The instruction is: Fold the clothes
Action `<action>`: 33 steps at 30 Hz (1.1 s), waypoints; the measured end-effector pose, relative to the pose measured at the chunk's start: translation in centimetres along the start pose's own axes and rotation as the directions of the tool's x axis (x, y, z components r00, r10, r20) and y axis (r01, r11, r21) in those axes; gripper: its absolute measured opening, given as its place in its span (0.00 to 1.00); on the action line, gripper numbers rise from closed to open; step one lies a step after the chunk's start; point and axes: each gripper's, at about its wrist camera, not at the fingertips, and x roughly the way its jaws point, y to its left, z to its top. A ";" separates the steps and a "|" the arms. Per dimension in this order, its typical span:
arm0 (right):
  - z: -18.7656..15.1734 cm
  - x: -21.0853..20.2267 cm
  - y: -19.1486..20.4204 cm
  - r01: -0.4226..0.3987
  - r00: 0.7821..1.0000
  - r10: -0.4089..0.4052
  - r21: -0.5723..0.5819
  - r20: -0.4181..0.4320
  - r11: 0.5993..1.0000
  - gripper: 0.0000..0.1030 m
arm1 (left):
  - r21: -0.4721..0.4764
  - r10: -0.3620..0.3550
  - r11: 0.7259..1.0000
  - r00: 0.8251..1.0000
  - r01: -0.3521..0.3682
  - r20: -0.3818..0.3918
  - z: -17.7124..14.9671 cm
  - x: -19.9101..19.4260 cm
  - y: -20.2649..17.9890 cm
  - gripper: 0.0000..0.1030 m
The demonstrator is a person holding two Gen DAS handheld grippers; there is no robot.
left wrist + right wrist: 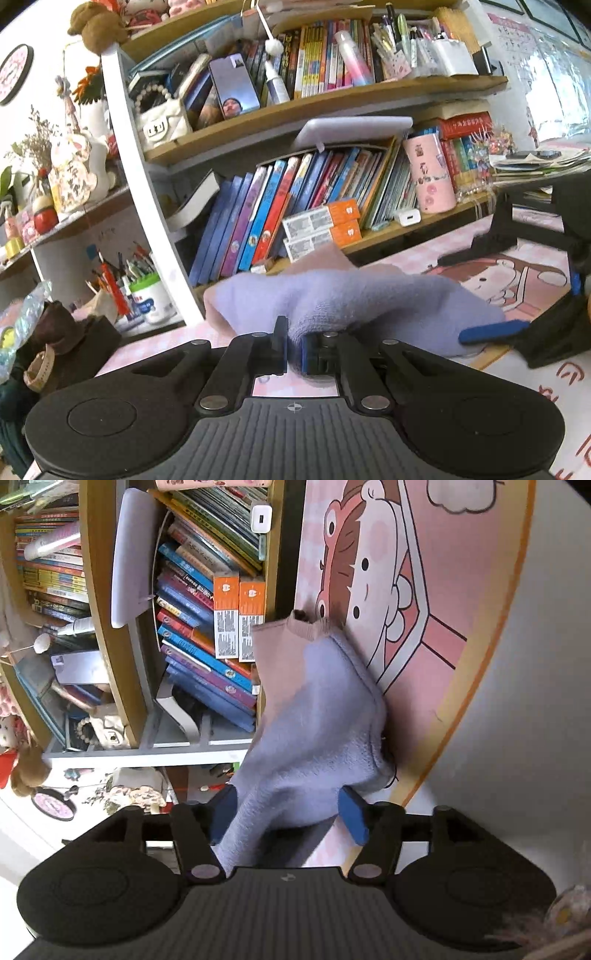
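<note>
on desk mat (424, 258), lavender sock (351, 295), cuff toward bookshelf (295, 155)

We see a lavender sock (310, 716) of fuzzy, matt terry knit with a smoother pink ribbed cuff at 12 o'clock. Beneath it lies a smooth printed mat (436, 635); at 9 o'clock, wood-grain shelves (107, 627) carry glossy-spined books (199, 653).

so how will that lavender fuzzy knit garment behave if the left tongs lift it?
Probably floppy: the lavender fuzzy knit garment sags in soft folds between the open right tongs. Likely light, since the left tongs hold it by one pinched fold. Its fuzzy pile should grip the pads rather than slip, though unheld parts will likely drape onto the pink cartoon-print desk mat.
</note>
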 end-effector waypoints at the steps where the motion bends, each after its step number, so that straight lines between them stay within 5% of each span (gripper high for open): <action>1: 0.0 0.2 0.3 0.015 1.000 -0.015 -0.006 0.009 1.000 0.62 | -0.002 -0.003 1.000 1.000 0.003 -0.010 -0.1 0.1 0.0 0.07; 7: 0.0 1.6 1.4 0.108 0.991 -0.104 -0.044 0.085 0.993 0.58 | -0.014 -0.023 1.000 0.998 0.023 -0.067 -0.9 0.9 0.2 0.07; 9: 0.1 2.3 1.4 0.140 0.985 -0.134 -0.045 0.107 0.989 0.44 | -0.018 -0.030 0.999 0.996 0.029 -0.085 -1.2 1.2 0.3 0.10; 10: 0.1 2.7 1.4 0.159 0.981 -0.153 -0.046 0.118 0.986 0.26 | -0.020 -0.034 0.999 0.995 0.032 -0.095 -1.3 1.3 0.3 0.13; 11: 0.2 2.9 1.1 0.162 0.981 -0.155 -0.050 0.119 0.986 0.18 | -0.023 -0.037 0.999 0.994 0.035 -0.104 -1.4 1.5 0.4 0.13; 16: 0.6 1.3 2.4 0.033 0.985 -0.009 -0.132 0.175 0.991 0.08 | -0.033 -0.059 0.998 0.989 0.055 -0.136 -1.8 2.0 0.4 0.18; 18: 0.9 0.0 4.3 -0.035 0.979 0.076 -0.210 0.190 0.977 0.08 | -0.032 -0.090 0.996 0.993 0.087 -0.083 -0.7 1.3 0.1 0.07; 21: 1.2 -2.6 8.5 -0.091 0.962 0.180 -0.382 0.203 0.919 0.07 | -0.031 -0.153 0.988 0.988 0.153 0.012 1.1 0.0 -0.4 0.05; 23: 1.2 -4.9 12.2 -0.110 0.944 0.253 -0.519 0.213 0.848 0.07 | -0.062 -0.280 0.955 0.951 0.289 0.131 3.6 -2.4 0.0 0.05; 25: 1.0 -7.6 16.5 -0.115 0.917 0.334 -0.657 0.219 0.745 0.07 | -0.082 -0.382 0.907 0.888 0.414 0.258 6.5 -5.1 0.8 0.05; 30: -2.0 -13.1 27.8 -0.082 0.834 0.532 -0.921 0.145 0.380 0.07 | -0.071 -0.500 0.769 0.668 0.635 0.551 12.8 -12.0 4.1 0.04; 31: -3.0 -13.6 29.7 -0.076 0.824 0.557 -0.955 0.101 0.286 0.07 | -0.066 -0.517 0.740 0.628 0.670 0.582 13.3 -12.7 4.8 0.04; 33: -4.1 -13.5 31.8 -0.060 0.837 0.544 -0.981 0.051 0.183 0.07 | -0.057 -0.542 0.681 0.555 0.730 0.631 14.0 -13.9 6.0 0.05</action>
